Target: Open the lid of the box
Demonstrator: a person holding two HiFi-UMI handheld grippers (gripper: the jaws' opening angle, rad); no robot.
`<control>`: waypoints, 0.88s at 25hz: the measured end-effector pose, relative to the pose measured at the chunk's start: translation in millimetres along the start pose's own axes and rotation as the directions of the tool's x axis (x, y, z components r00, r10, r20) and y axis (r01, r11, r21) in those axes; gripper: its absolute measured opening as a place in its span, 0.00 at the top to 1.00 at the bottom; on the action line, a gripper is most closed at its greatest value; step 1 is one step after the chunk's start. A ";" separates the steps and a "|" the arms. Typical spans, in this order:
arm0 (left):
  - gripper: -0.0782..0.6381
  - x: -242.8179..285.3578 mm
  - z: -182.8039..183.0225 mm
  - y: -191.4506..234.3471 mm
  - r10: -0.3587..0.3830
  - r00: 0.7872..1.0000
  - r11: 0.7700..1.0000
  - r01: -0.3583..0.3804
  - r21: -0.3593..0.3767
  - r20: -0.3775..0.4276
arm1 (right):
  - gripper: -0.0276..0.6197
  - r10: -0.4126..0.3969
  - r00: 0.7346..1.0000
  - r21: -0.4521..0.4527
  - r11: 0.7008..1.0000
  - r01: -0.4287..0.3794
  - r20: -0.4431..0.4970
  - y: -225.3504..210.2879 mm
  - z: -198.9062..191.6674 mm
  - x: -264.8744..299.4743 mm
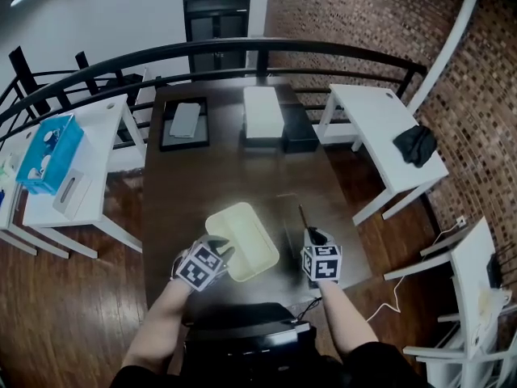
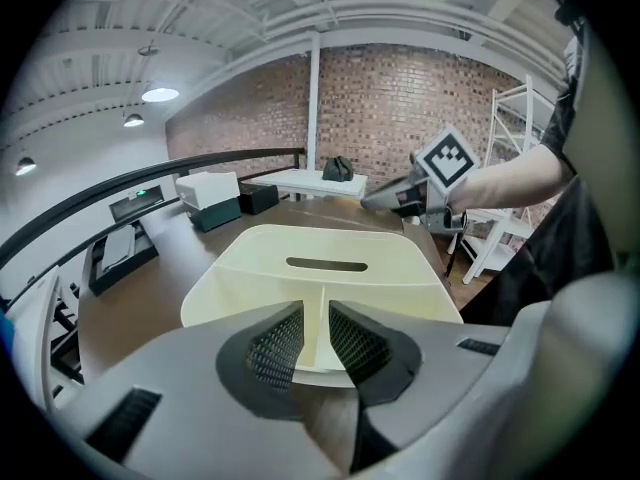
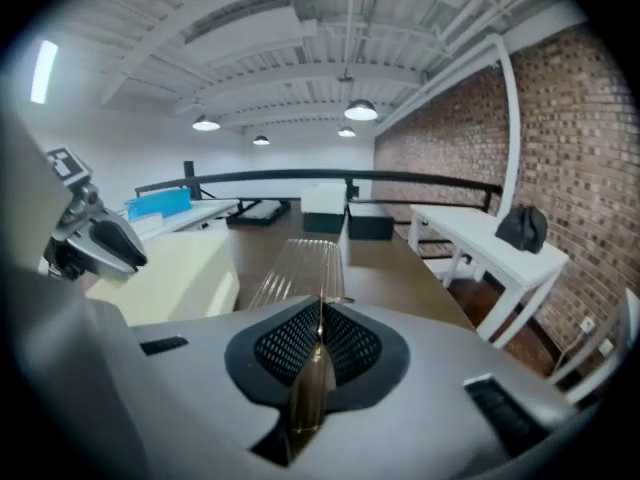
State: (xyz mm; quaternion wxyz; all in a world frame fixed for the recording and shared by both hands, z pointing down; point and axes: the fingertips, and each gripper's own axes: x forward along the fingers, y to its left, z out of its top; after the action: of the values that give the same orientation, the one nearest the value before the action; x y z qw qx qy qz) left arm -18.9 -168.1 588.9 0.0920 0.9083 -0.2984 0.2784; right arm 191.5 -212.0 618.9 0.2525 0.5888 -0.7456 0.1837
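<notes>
surface: dark table [image 1: 242, 176] | on it: cream box [image 1: 242, 239], black tray [image 1: 184, 123], white box [image 1: 263, 113], black box [image 1: 300, 133]

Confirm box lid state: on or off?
Off: the right gripper is shut on the clear ribbed lid, held beside the open cream box.

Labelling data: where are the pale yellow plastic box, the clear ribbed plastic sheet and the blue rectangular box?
Pale yellow plastic box [image 1: 245, 237], head view, its centre.
Clear ribbed plastic sheet [image 3: 300, 268], right gripper view, ribbed face.
Blue rectangular box [image 1: 50, 152], head view, top face.

Left tool [image 2: 316, 336], right tool [image 3: 320, 340]: grey shells, black mesh pads [image 2: 275, 348], marker cubes [image 1: 199, 267].
</notes>
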 end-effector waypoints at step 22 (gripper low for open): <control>0.79 -50.7 36.3 25.3 0.131 0.908 0.944 0.009 -0.331 0.399 | 0.86 -0.070 0.994 0.078 0.995 0.064 0.078 -22.0 -51.9 3.4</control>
State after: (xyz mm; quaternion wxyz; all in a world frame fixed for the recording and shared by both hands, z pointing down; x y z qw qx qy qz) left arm -51.3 -175.7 530.4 0.1660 0.9089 -0.3815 0.0287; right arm 220.5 -190.3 662.2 0.2059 0.6295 -0.7274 0.1792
